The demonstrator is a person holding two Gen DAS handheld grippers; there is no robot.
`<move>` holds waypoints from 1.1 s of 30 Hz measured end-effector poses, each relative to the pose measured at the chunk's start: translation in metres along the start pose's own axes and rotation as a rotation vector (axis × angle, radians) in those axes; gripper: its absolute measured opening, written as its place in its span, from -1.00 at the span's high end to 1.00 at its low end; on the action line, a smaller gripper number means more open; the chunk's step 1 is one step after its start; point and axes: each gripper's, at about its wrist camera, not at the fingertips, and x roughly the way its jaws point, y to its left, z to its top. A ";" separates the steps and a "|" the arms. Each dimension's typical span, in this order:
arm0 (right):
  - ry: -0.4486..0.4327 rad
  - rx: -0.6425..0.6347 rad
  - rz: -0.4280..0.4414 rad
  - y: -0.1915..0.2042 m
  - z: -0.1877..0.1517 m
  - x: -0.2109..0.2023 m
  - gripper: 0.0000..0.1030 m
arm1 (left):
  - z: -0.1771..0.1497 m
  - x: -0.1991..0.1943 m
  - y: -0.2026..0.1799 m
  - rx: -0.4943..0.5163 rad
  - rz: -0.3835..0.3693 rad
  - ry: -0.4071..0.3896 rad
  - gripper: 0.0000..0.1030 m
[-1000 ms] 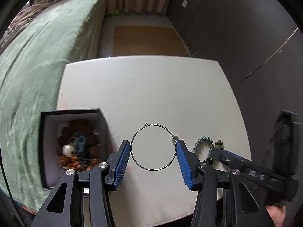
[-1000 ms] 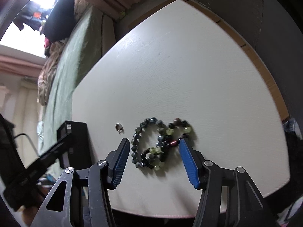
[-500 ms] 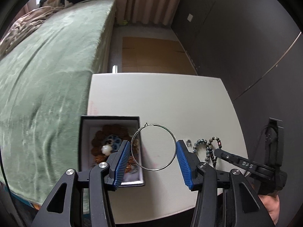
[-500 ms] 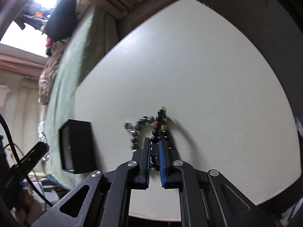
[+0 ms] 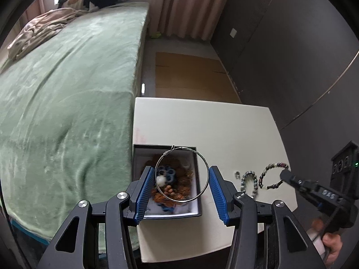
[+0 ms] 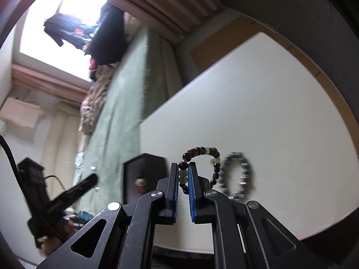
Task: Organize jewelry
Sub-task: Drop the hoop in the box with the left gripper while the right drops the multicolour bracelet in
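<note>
L gripper: blue-padded fingers apart, a large thin silver wire hoop earring spanning the gap, one pad against each side of the ring. Hoop plane faces the L wrist cam; clasp at 12 o'clock of the ring. Held, not resting on anything.

Key relation: the hoop sits directly over the small open black jewelry box w/ white lining, seen through the ring. Box already holds a tangle of brown/blue beaded pieces. The ring overlaps the box's far rim at 12 and its right wall at 3 o'clock, so it looks about as wide as the box opening. Judgement: next move is down + release; hoop prob. needs tilting flat or nudging toward 9 o'clock to clear the walls, else it may perch on the rim.

R gripper: fingers nearly together, clamped on a dark red/green/black mixed-bead bracelet, which arcs out toward 1 o'clock from the tips, lifted off the white tabletop. A second bracelet, grey-blue beads, lies on the table at 3 o'clock of the R tips, not gripped.

From the R tips the box lies toward 9 o'clock, apart. L hand is the nearer one to the box, so it likely goes first.
</note>
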 end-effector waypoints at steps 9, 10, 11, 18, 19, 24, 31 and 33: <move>-0.002 -0.071 0.098 0.048 -0.010 0.021 0.81 | -0.011 0.022 0.015 -0.023 0.007 0.057 0.00; -0.001 -0.076 0.105 0.051 -0.011 0.023 0.81 | -0.012 0.025 0.016 -0.024 0.007 0.065 -0.01; -0.001 -0.080 0.113 0.055 -0.011 0.024 0.81 | -0.013 0.028 0.017 -0.029 0.008 0.073 -0.01; 0.018 -0.093 0.133 0.067 -0.012 0.041 0.81 | -0.019 0.047 0.029 -0.072 -0.056 0.139 -0.02; 0.024 -0.093 0.136 0.068 -0.012 0.044 0.81 | -0.019 0.049 0.032 -0.081 -0.049 0.151 -0.02; 0.046 -0.106 0.151 0.073 -0.016 0.050 0.81 | -0.021 0.049 0.045 -0.117 -0.059 0.176 -0.03; 0.065 -0.135 0.194 0.086 -0.020 0.061 0.81 | -0.023 0.036 0.055 -0.131 -0.085 0.162 -0.19; 0.080 -0.141 0.212 0.090 -0.022 0.066 0.81 | -0.023 0.029 0.060 -0.134 -0.069 0.150 -0.19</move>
